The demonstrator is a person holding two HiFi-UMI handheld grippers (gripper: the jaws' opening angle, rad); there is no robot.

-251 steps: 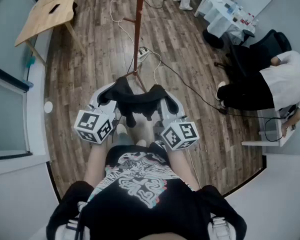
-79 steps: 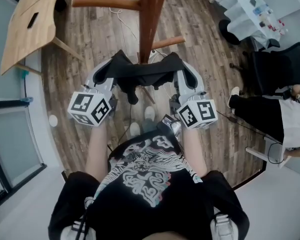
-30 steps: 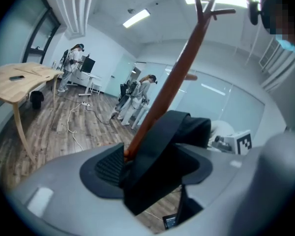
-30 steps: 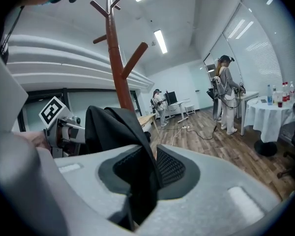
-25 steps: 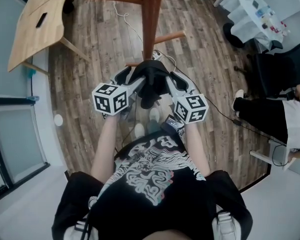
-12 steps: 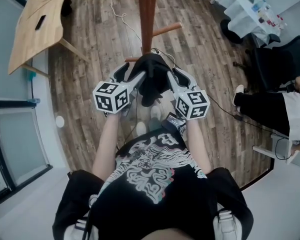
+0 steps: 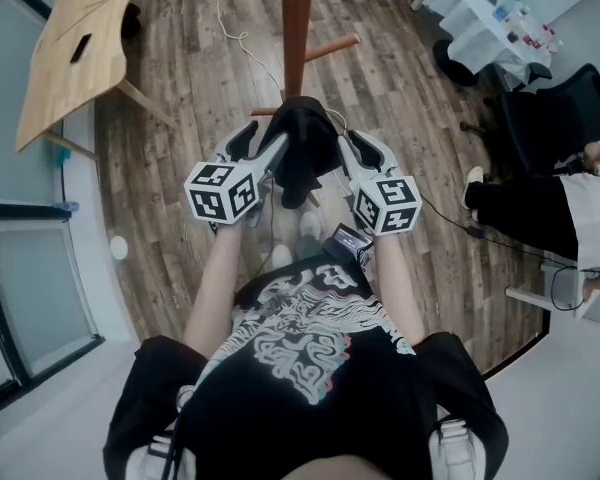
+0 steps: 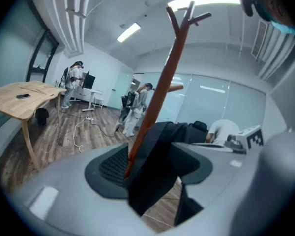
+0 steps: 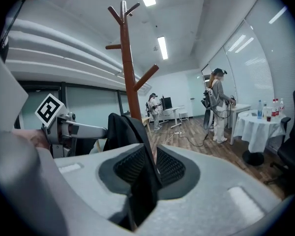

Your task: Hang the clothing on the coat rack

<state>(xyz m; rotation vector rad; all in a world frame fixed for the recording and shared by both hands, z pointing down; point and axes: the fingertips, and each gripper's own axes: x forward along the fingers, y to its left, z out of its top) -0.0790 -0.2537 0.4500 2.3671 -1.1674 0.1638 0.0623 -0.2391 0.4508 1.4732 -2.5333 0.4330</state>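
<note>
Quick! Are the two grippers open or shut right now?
Left gripper: shut on the black clothing.
Right gripper: shut on the same black clothing.

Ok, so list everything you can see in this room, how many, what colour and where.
garment: one, black, pinched between both tongs, close to the rack's pole
coat rack: one, reddish-brown wood, straight ahead
wooden table: one, pale, far left
round table: one, white cloth, top right, bottles on it
office chair: one, black, right
cables: several, white and black, across the floor
floor: brown planks
seated person: one, white top, black trousers, right edge
standing people: several, farther off
arms: two, bare
T-shirt: one, black with white print
left tongs: grey, shut on the garment
right tongs: grey, shut on the garment
</note>
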